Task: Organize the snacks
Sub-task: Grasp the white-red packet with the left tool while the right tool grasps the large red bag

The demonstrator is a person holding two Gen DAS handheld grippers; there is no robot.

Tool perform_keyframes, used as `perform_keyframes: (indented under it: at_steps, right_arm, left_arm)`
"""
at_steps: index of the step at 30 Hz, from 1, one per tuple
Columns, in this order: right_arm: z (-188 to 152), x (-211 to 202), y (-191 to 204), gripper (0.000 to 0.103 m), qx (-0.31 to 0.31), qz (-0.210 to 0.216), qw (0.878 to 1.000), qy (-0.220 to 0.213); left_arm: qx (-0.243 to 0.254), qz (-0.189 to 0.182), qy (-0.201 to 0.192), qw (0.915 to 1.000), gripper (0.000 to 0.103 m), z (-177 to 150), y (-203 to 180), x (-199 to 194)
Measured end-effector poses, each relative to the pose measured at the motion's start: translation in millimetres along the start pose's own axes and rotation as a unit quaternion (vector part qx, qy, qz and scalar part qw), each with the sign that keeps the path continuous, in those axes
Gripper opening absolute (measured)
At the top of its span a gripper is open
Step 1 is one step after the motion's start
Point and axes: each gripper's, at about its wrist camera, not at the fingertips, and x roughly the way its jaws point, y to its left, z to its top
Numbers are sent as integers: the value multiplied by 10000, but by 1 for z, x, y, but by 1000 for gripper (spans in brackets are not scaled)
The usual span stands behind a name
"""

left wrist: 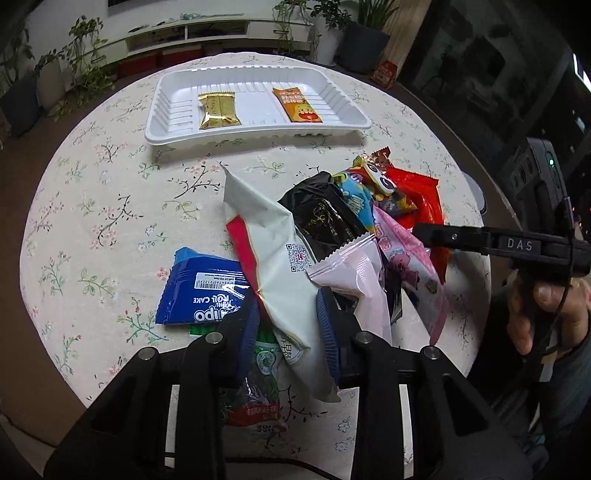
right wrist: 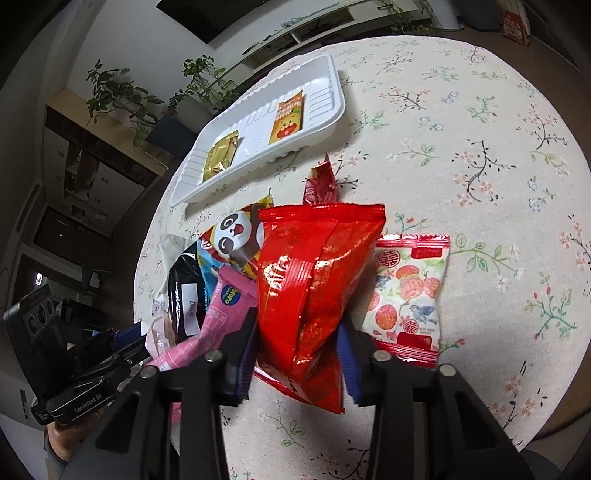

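We look from the left wrist steeply down, very near the snack pile (left wrist: 332, 236), with the tray (left wrist: 173, 129) far ahead. From the right wrist we look down from the pile's right side, equally near. Both views share the pile (right wrist: 280, 273), tray (right wrist: 334, 118) and table (right wrist: 480, 166).

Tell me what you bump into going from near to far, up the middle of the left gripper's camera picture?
Left gripper → white packet pinched between its pads → bare flowery tablecloth → white tray → plants.
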Motion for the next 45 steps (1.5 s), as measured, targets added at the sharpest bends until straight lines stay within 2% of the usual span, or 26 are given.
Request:
perform_keyframes:
  at_steps: [8, 16, 20, 23, 27, 28, 29, 30, 32, 34, 36, 37, 38, 41, 43, 45]
  right_arm:
    - [-3, -6, 3, 30, -69, 37, 9999, -112]
    - [-10, -18, 4, 27, -75, 127, 9995, -264]
    - [-13, -18, 5, 27, -96, 109, 9996, -223]
    - [-14, -18, 7, 27, -135, 98, 9995, -250]
    - [-13, -15, 7, 27, -142, 103, 9997, -158]
    - [-13, -15, 8, 27, -136, 104, 9997, -156]
    - [-12, -15, 8, 27, -132, 112, 9997, -149]
    - [-13, -15, 8, 27, -138, 108, 9997, -149]
    - [-12, -14, 9, 27, -150, 102, 9997, -136]
    - [-12, -13, 10, 27, -159, 92, 9997, -142]
    - [-12, -14, 10, 27, -155, 101, 9997, -156]
    - [-13, -14, 9, 27, -156, 104, 9997, -156]
    - [-13, -14, 9, 27, -159, 102, 9997, -146]
    - [-13, -13, 10, 27, -187, 83, 9997, -130]
    - [-13, -13, 12, 27, -226, 50, 9996, -142]
    - [-14, -12, 14, 27, -262, 19, 9995, -145]
  left_arm:
    - [-81, -253, -64, 9996, 21, 0, 10, -2]
    - [-105, -350, -98, 9993, 18, 0, 14, -4]
    - [122, -365, 61, 9992, 18, 4, 9, -4]
    - [91, -354, 119, 9993, 18, 5, 9, -1]
    - [-256, -437, 198, 9985, 21, 7, 18, 1]
    - [-316, -392, 222, 9985, 22, 8, 19, 2]
    - [-296, -339, 245, 9987, 29, 8, 19, 2]
    - [-202, -228, 325, 9990, 44, 9, 14, 5]
    - [-85, -77, 425, 9990, 56, 9, 7, 9]
    - [-57, -50, 419, 9991, 58, 11, 3, 12]
    - [-116, -24, 279, 9995, 57, 13, 3, 11]
    - [-112, -28, 245, 9996, 52, 14, 3, 12]
    - [-79, -23, 250, 9997, 41, 13, 3, 13]
    - [227, -5, 284, 9993, 28, 13, -8, 13]
    - [395, 86, 290, 9988, 26, 14, -16, 14]
    - [474, 6, 275, 9985, 20, 13, -21, 15]
